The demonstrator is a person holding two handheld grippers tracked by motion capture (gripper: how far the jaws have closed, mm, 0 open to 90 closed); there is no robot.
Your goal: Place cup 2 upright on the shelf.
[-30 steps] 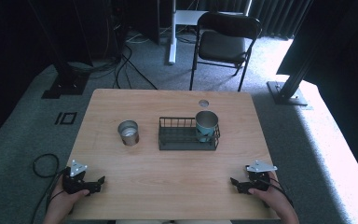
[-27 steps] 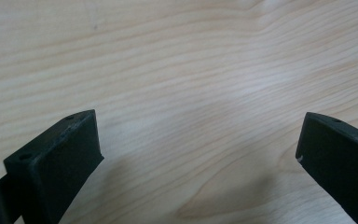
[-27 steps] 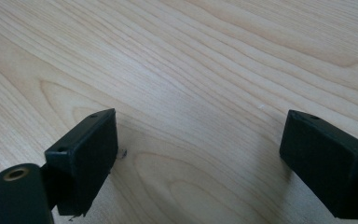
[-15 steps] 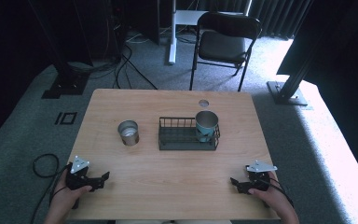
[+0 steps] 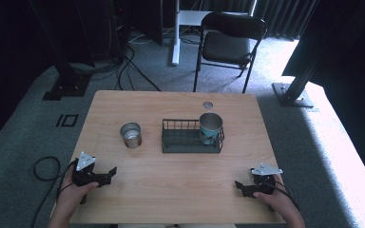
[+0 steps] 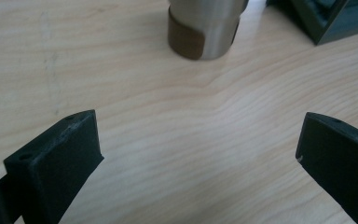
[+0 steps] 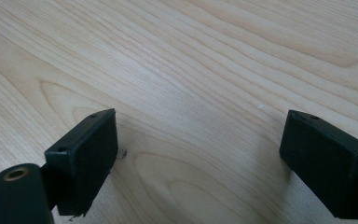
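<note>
The small shiny steel cup (image 5: 130, 135) stands upright on the light wooden tabletop (image 5: 180, 175), left of the middle and well in from every edge; in the left gripper view its lower body (image 6: 204, 28) rises straight ahead of the jaws. Just to its right, apart from it, sits the black wire basket (image 5: 190, 138), and a teal metal cup (image 5: 211, 127) stands upright in the basket's right end. The left gripper (image 5: 105, 174) lies near the front left corner, jaws spread wide with bare wood between them, pointing toward the steel cup. The right gripper (image 5: 241, 186) rests near the front right corner, jaws likewise parted and holding nothing.
</note>
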